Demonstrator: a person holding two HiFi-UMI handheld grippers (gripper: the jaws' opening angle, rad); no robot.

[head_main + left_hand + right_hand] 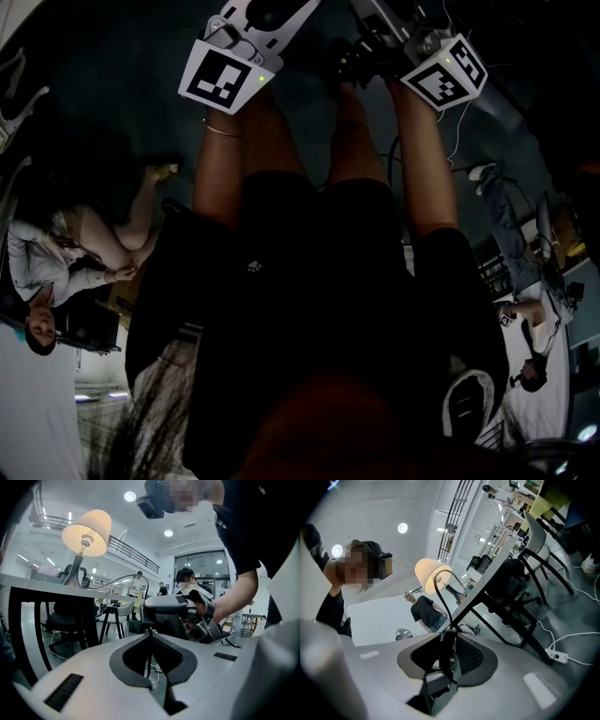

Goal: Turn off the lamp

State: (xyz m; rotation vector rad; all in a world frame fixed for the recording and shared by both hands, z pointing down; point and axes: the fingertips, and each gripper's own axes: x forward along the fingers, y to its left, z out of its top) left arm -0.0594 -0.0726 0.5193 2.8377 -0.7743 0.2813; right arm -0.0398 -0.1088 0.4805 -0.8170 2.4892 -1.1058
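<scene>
The lamp [87, 531] is on. Its cream, cone-shaped shade glows warm yellow from within, and from below the pale socket shows at the centre of the shade's open underside. A slim dark stem slants down from the shade to the desk [47, 587]. The lamp stands on top of the desk, at the upper left of the left gripper view and just above centre in the right gripper view.

A thin black cord [123, 578] arcs off the desk edge and drops toward both tools.

The right hand-held gripper [446, 637] has its jaws closed on a black in-line switch [446, 652], a narrow block on the cord that stands upright between the pads, with the cord curving up out of its top toward the shade.

The left hand-held gripper [150, 637] sits just below and in front of the right one. Its jaws are drawn nearly together, pinching the stretch of cord that hangs beneath the switch.

In the head view both tools are held close together above the person's knees, in dim light.
</scene>
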